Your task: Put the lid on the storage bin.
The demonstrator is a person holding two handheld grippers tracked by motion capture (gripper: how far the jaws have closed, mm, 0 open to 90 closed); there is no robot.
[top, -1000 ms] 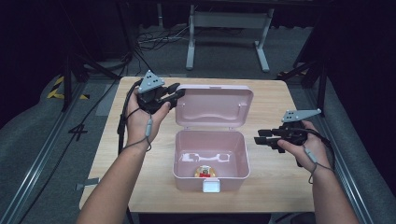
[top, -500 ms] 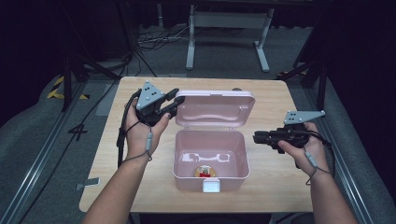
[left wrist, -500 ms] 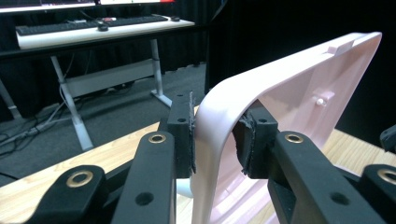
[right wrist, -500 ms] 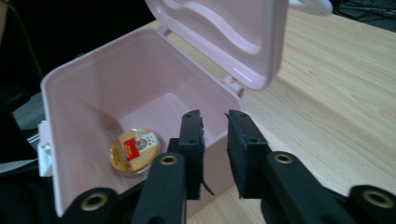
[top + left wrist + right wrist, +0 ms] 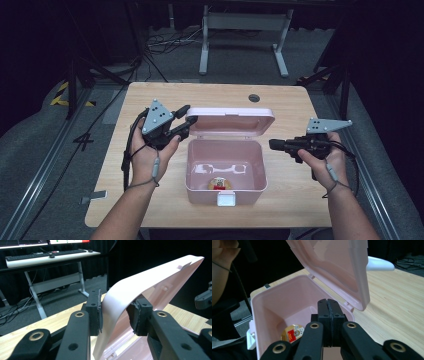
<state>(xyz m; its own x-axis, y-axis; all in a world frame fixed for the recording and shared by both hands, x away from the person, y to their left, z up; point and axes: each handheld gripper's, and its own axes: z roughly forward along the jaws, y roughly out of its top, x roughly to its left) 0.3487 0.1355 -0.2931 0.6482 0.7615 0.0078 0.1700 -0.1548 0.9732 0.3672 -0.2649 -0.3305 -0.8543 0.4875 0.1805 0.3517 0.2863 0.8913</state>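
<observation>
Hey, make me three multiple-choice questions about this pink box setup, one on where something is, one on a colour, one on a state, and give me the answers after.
1. Where does the small gold and red item lie?
A. on the table beside the box
B. inside the box, near its front wall
C. on top of the lid

2. What colour is the latch on the front of the box?
A. white
B. black
C. yellow

3. How is the right claw?
A. shut on the lid
B. wide open
C. shut, holding nothing

Answers: 1 B, the high view shows it on the box floor by the front wall. 2 A, it shows white against the pink. 3 C, its jaws meet with nothing between; the left claw brackets the lid.
</observation>
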